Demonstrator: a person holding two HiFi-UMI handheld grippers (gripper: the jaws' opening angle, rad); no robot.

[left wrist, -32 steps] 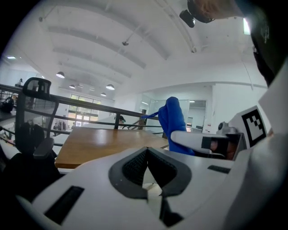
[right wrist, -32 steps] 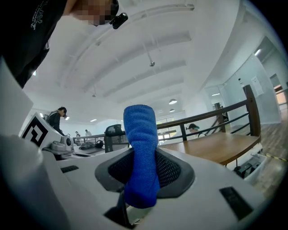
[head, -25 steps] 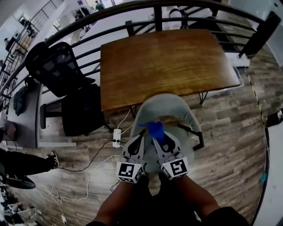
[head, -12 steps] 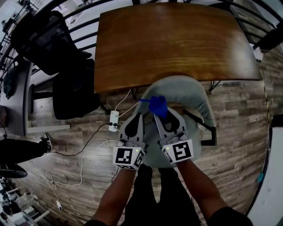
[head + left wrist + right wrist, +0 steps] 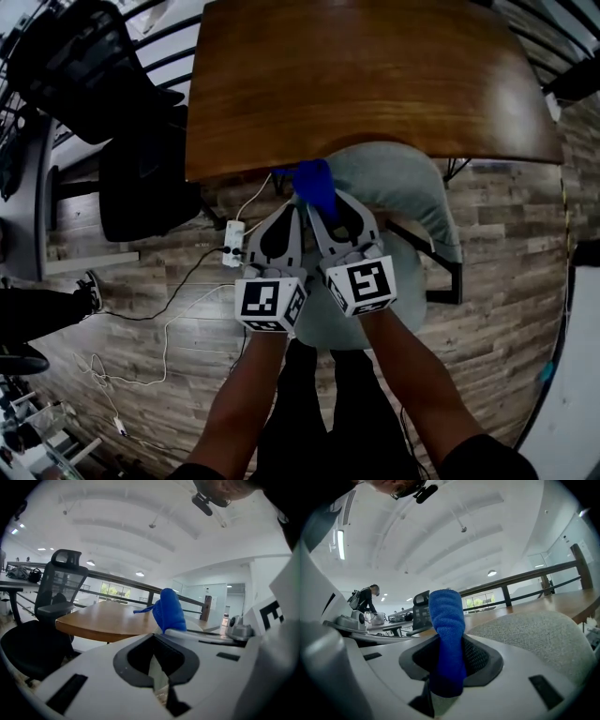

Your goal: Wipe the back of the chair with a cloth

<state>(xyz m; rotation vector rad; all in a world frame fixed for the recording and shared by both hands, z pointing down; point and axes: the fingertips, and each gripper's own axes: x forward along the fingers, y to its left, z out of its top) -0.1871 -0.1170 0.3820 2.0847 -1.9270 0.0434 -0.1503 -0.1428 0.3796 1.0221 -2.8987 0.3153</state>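
Both grippers have slid forward: right gripper [image 5: 320, 208] clenches the cloth [image 5: 314, 182] at the chair [image 5: 405, 180] back's left end, the back stretching rightward; left gripper [image 5: 285, 214] closed, empty.

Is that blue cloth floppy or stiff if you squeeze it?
Probably soft and floppy: the blue cloth looks fuzzy and is bunched into a roll where the right gripper pinches it. Likely light too, since a loose corner sticks out sideways in the left gripper view. The fuzz should keep it from slipping.
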